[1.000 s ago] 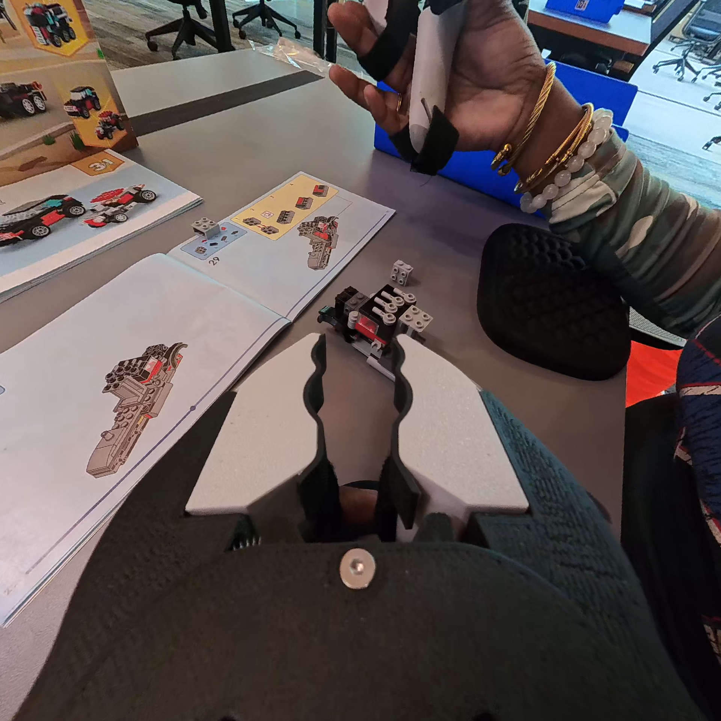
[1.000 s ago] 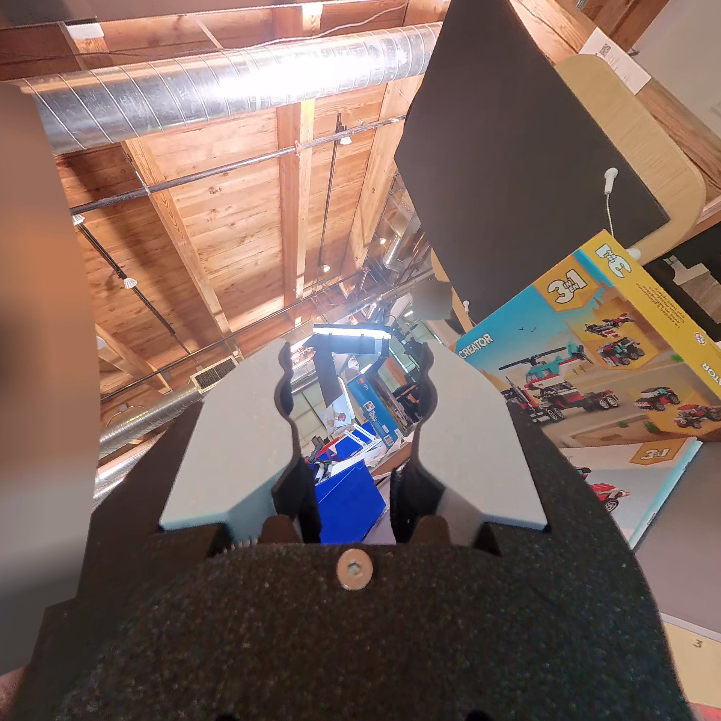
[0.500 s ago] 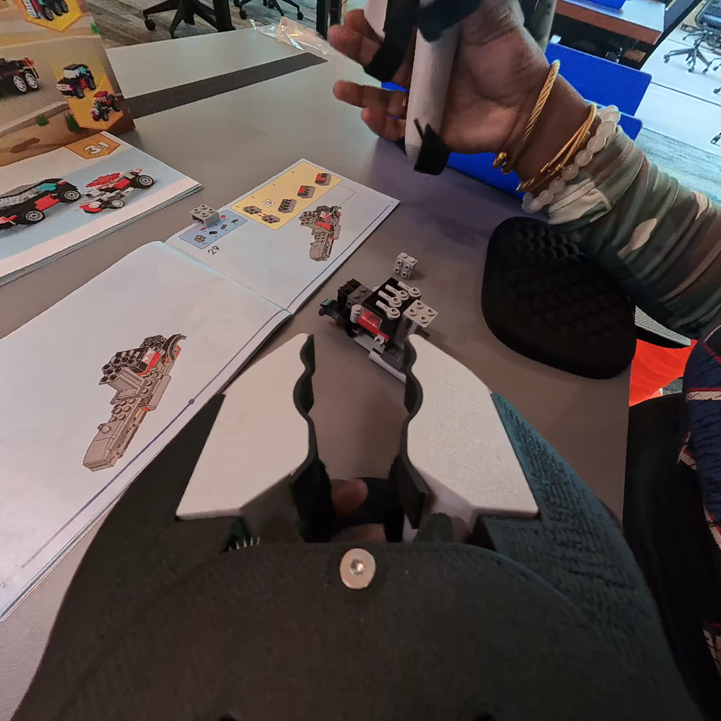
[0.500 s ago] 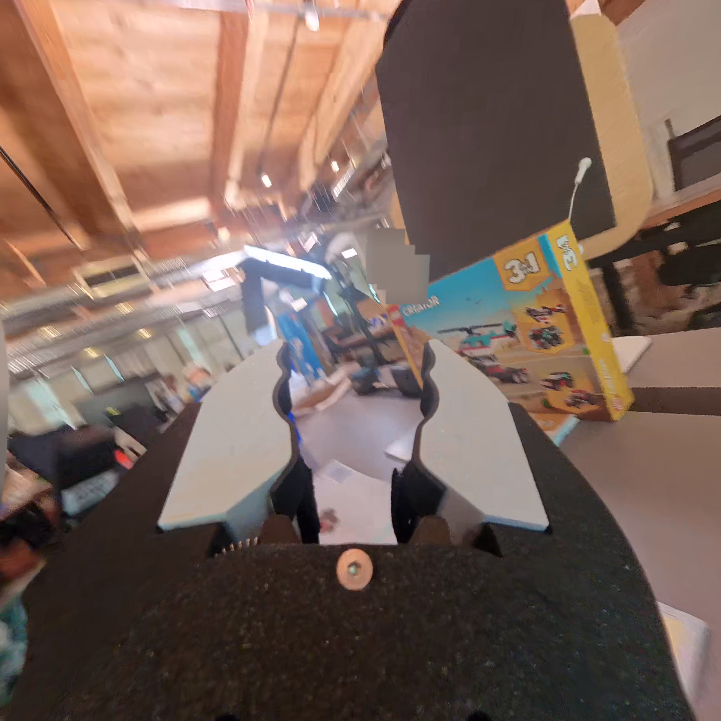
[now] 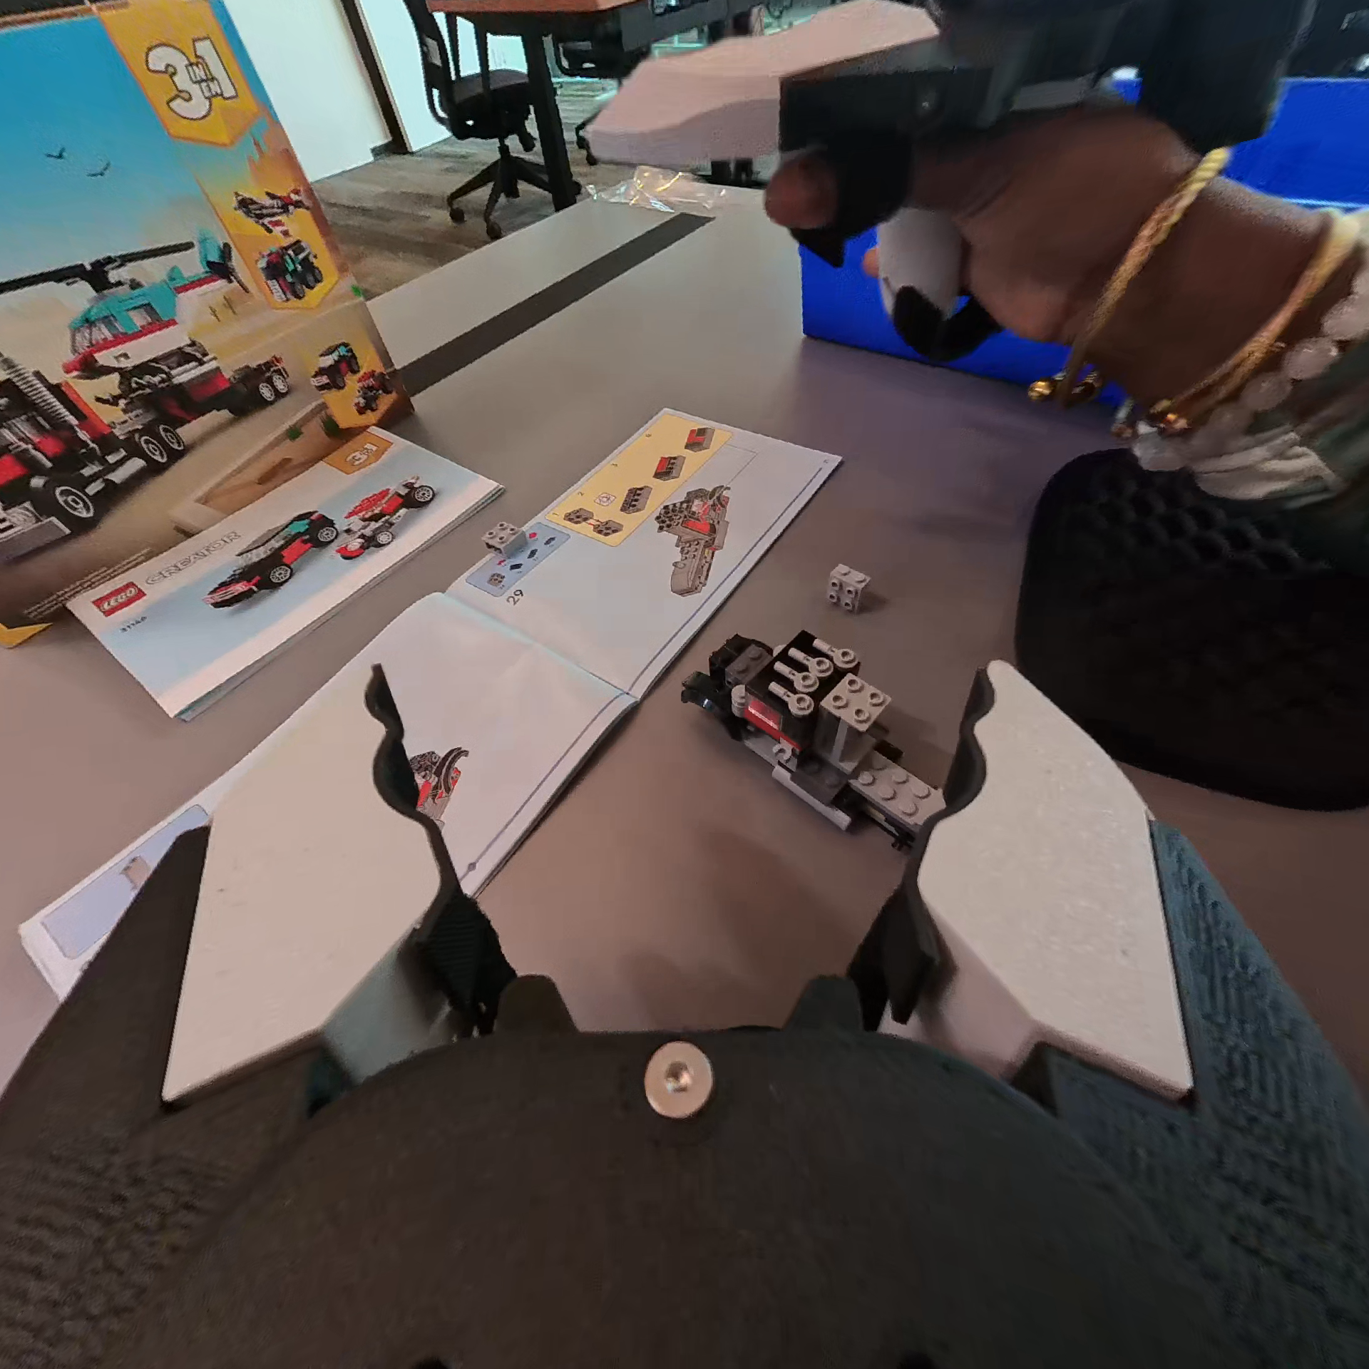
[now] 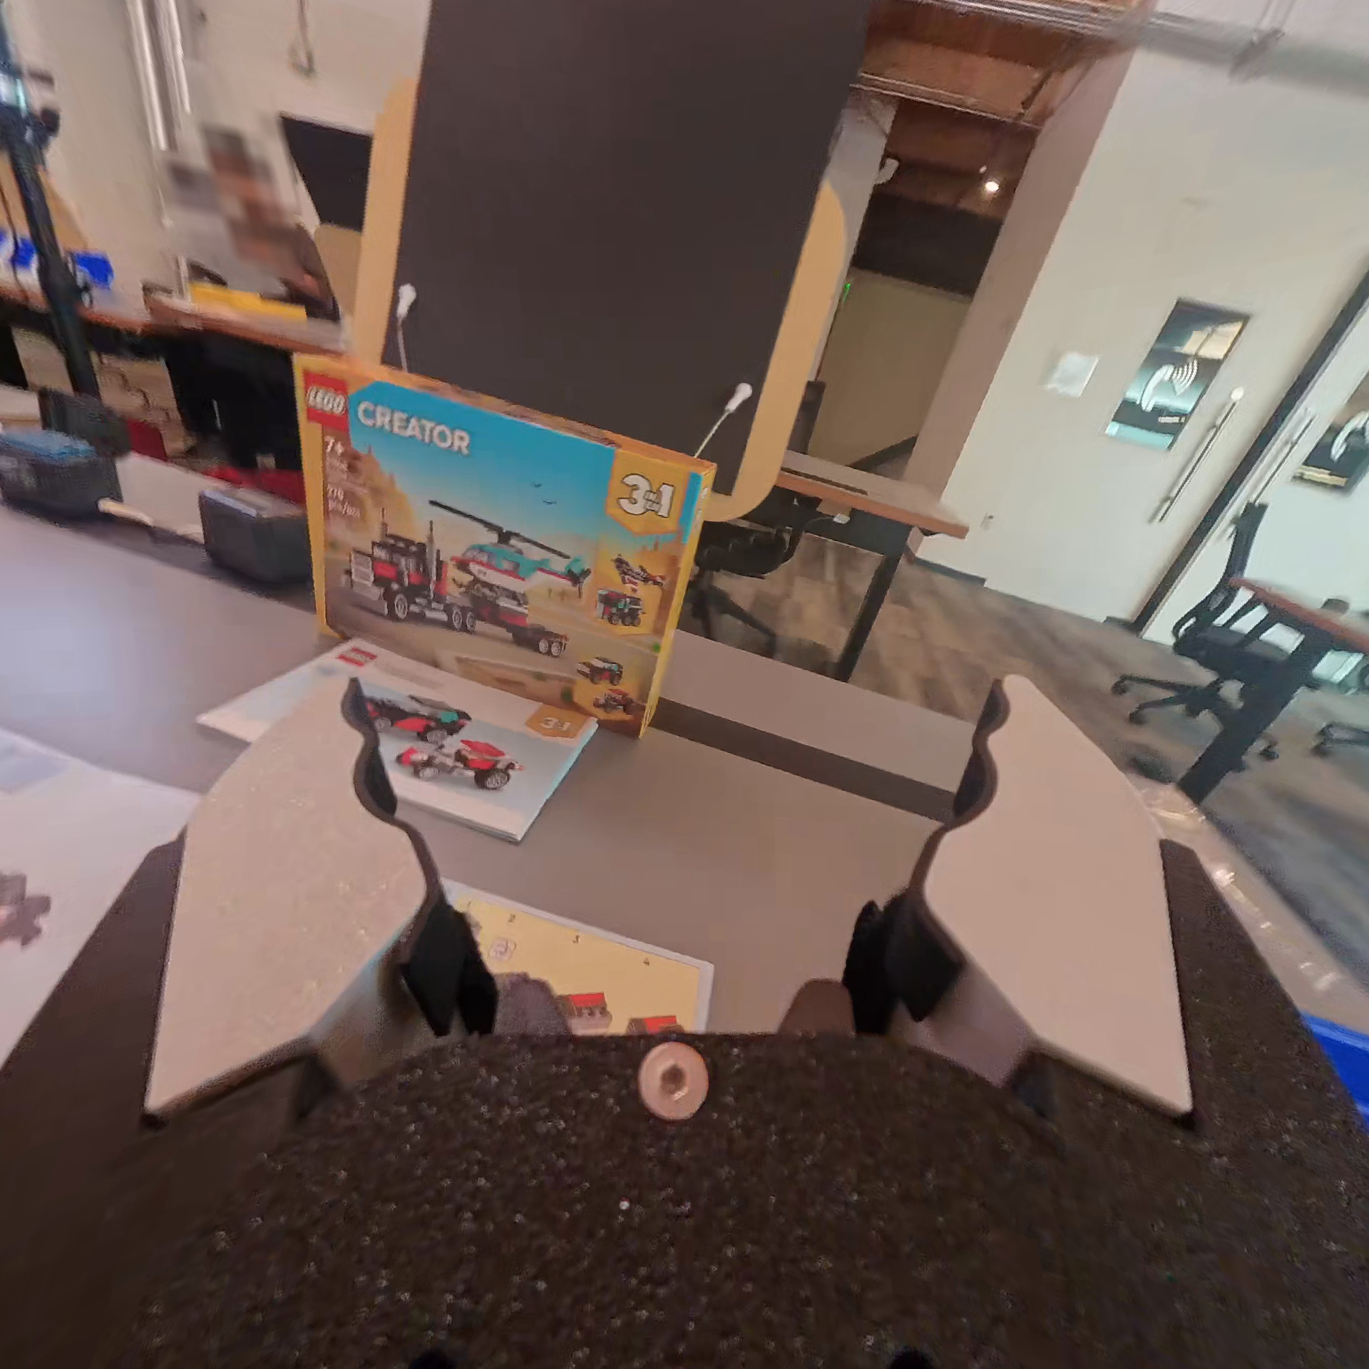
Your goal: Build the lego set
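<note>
Both pictures are bright and bend at the edges. The hand at 1 o'clock is blurry.

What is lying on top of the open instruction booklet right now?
One small grey brick sits on the open instruction booklet, at the right-hand page's upper left corner. The left tool covers part of the near page, so anything there is hidden.

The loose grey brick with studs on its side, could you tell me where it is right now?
In the left wrist view the loose grey brick sits on the grey table, just beyond the half-built model and right of the open instruction booklet.
</note>
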The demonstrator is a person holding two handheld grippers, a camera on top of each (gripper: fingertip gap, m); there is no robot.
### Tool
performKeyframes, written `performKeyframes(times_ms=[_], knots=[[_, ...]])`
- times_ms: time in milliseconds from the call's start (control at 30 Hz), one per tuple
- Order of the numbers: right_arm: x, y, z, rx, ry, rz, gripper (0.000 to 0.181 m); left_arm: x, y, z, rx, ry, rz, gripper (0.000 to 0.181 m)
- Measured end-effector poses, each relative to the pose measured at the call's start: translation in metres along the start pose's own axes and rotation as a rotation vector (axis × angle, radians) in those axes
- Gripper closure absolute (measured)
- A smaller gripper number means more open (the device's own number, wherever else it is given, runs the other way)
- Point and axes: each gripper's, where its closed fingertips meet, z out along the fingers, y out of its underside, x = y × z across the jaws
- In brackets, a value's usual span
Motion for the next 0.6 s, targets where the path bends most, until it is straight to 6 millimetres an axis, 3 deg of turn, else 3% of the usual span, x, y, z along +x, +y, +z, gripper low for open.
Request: performKeyframes(times_ms=[167, 433, 467, 500, 567, 600], knots=[[-0.024, -0.004, -0.01, -0.065, -0.057, -0.166, 0.035, -0.009, -0.012, 0.001, -0.032, -0.07, 0.054, 0.042], [-0.048, 0.016, -0.014, -0.181, -0.236, -0.158, 0.034, -0.011, -0.017, 0.003, -0.073, -0.093, 0.105, 0.037], [-0.057, 0.014, -0.016, -0.163, -0.297, -0.169, 0.044, -0.01, -0.018, 0.003, -0.066, -0.091, 0.11, 0.037], [-0.066, 0.011, -0.019, -0.128, -0.363, -0.187, 0.069, -0.011, -0.018, 0.003, -0.062, -0.094, 0.112, 0.037], [-0.083, 0.0, -0.03, -0.041, -0.484, -0.178, 0.147, -0.013, -0.019, 0.003, -0.052, -0.102, 0.109, 0.037], [-0.088, -0.005, -0.033, -0.015, -0.516, -0.136, 0.173, -0.014, -0.021, 0.003, -0.047, -0.102, 0.104, 0.037]])
